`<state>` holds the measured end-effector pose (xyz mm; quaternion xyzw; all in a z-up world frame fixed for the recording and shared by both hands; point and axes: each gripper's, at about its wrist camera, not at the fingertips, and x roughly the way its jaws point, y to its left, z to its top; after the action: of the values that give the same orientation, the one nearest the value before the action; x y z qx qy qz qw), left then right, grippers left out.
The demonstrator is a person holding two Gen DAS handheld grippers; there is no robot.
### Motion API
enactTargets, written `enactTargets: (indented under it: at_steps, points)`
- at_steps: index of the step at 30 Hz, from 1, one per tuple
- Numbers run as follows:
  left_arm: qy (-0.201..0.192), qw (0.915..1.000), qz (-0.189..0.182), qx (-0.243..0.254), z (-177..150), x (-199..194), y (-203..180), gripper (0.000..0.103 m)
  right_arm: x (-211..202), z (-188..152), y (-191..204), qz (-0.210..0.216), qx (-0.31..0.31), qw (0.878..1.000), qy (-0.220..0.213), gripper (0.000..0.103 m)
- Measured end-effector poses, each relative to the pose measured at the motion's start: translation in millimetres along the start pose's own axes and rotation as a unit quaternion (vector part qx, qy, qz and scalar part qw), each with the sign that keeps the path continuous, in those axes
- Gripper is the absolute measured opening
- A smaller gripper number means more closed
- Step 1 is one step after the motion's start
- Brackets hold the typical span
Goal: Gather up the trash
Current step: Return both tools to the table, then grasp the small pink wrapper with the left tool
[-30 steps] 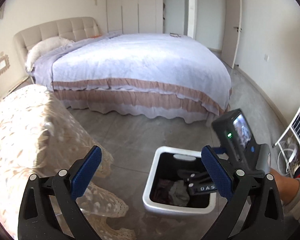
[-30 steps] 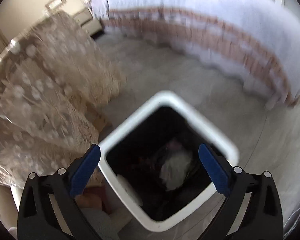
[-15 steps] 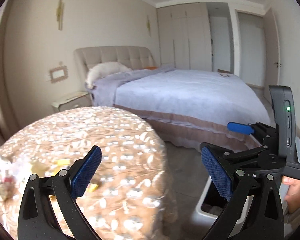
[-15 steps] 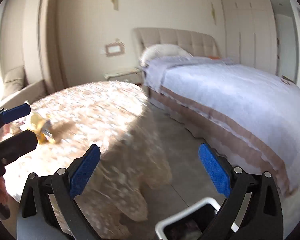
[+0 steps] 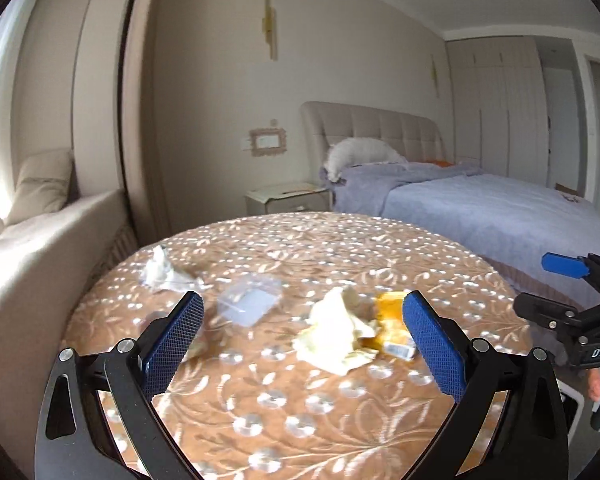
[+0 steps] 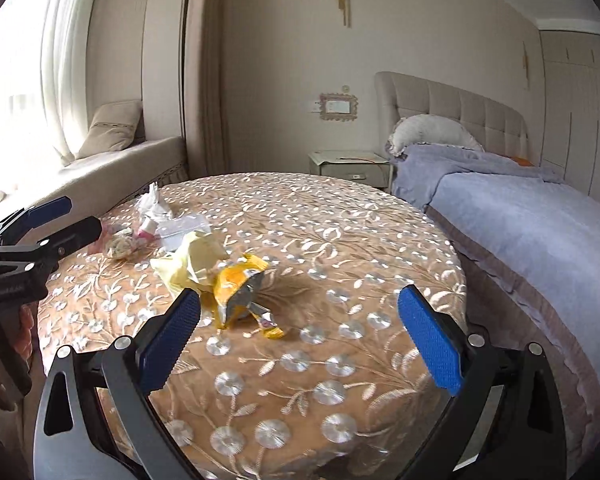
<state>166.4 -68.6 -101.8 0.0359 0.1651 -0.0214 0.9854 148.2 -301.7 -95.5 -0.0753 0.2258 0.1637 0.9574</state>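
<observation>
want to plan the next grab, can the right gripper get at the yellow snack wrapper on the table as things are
Probably yes. The right gripper is open, with the yellow snack wrapper lying just ahead near its left finger, on the table. Nothing lies between them; the pale yellow paper touches the wrapper's far side only.

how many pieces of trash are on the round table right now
5 visible: yellow snack wrapper nearest, pale yellow paper touching it, clear plastic bag mid-table, patterned wad and white tissue at the far-left edge. More may be hidden.

Embroidered cloth tablecloth, crumpled matt yellow paper, glossy foil-lined wrapper, clear plastic bag
</observation>
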Motion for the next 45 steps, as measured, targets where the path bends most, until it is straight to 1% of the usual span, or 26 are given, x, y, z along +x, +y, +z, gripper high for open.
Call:
enactTargets:
  at_steps: [4, 6, 9, 11, 12, 15, 16, 17, 19, 20, 21, 22, 23, 24, 25, 26, 29, 30, 33, 36, 39, 42, 45]
  points:
    - [0.008, 0.9985, 0.053, -0.005, -6, 1, 45, 0.098, 17, 12, 28, 0.018, -0.018, 1.0, 0.01, 0.098]
    - [0.018, 0.996, 0.086, -0.014, -8, 7, 67, 0.098, 26, 15, 42, 0.028, -0.023, 0.999, 0.016, 0.098]
    - [0.043, 0.9912, 0.121, -0.032, -12, 22, 99, 0.098, 39, 20, 61, 0.04, -0.035, 0.998, 0.023, 0.098]
    - [0.056, 0.9893, 0.126, -0.047, -15, 32, 119, 0.098, 47, 22, 71, 0.043, -0.044, 0.998, 0.028, 0.098]
    - [0.061, 0.9894, 0.119, -0.056, -16, 37, 125, 0.098, 51, 23, 75, 0.044, -0.048, 0.997, 0.03, 0.098]
    - [0.072, 0.9893, 0.108, -0.067, -19, 51, 136, 0.097, 65, 24, 85, 0.045, -0.057, 0.997, 0.042, 0.098]
    - [0.076, 0.989, 0.109, -0.064, -21, 58, 136, 0.095, 69, 24, 88, 0.044, -0.058, 0.996, 0.045, 0.098]
    - [0.084, 0.9888, 0.109, -0.059, -22, 65, 137, 0.091, 72, 24, 89, 0.043, -0.06, 0.996, 0.049, 0.098]
    - [0.102, 0.9893, 0.091, -0.052, -25, 76, 135, 0.07, 78, 23, 90, 0.04, -0.061, 0.996, 0.055, 0.098]
    - [0.116, 0.9883, 0.085, -0.052, -26, 82, 136, 0.064, 80, 22, 90, 0.038, -0.061, 0.996, 0.058, 0.098]
    - [0.128, 0.9876, 0.074, -0.054, -28, 87, 137, 0.049, 83, 22, 90, 0.036, -0.061, 0.996, 0.062, 0.098]
    - [0.136, 0.9868, 0.067, -0.056, -30, 91, 139, 0.039, 86, 22, 90, 0.035, -0.059, 0.995, 0.066, 0.098]
    - [0.143, 0.9858, 0.062, -0.062, -31, 93, 141, 0.036, 88, 21, 89, 0.036, -0.057, 0.995, 0.069, 0.098]
    - [0.147, 0.9851, 0.06, -0.066, -33, 94, 143, 0.026, 90, 20, 90, 0.036, -0.055, 0.995, 0.072, 0.098]
    - [0.15, 0.9843, 0.062, -0.069, -34, 95, 146, 0.012, 92, 19, 90, 0.037, -0.053, 0.995, 0.074, 0.098]
    - [0.154, 0.9831, 0.064, -0.075, -35, 95, 148, 0.007, 93, 19, 90, 0.037, -0.052, 0.995, 0.076, 0.098]
    - [0.157, 0.9828, 0.062, -0.075, -35, 91, 149, 0.006, 95, 17, 91, 0.039, -0.052, 0.995, 0.079, 0.098]
    - [0.154, 0.9834, 0.068, -0.069, -33, 89, 148, 0.004, 95, 17, 91, 0.039, -0.053, 0.995, 0.08, 0.098]
    - [0.137, 0.9858, 0.072, -0.066, -25, 80, 145, 0.004, 97, 17, 91, 0.041, -0.053, 0.994, 0.082, 0.098]
    - [0.11, 0.9893, 0.073, -0.062, -10, 63, 142, 0.004, 98, 16, 88, 0.042, -0.044, 0.995, 0.082, 0.098]
    - [0.086, 0.9916, 0.083, -0.05, 5, 48, 135, 0.004, 99, 16, 83, 0.036, -0.033, 0.995, 0.083, 0.098]
    - [0.073, 0.9931, 0.077, -0.049, 12, 40, 132, 0.002, 103, 14, 76, 0.038, -0.017, 0.995, 0.093, 0.098]
    - [0.063, 0.9935, 0.078, -0.054, 15, 34, 133, 0.002, 106, 12, 70, 0.053, 0.007, 0.993, 0.103, 0.098]
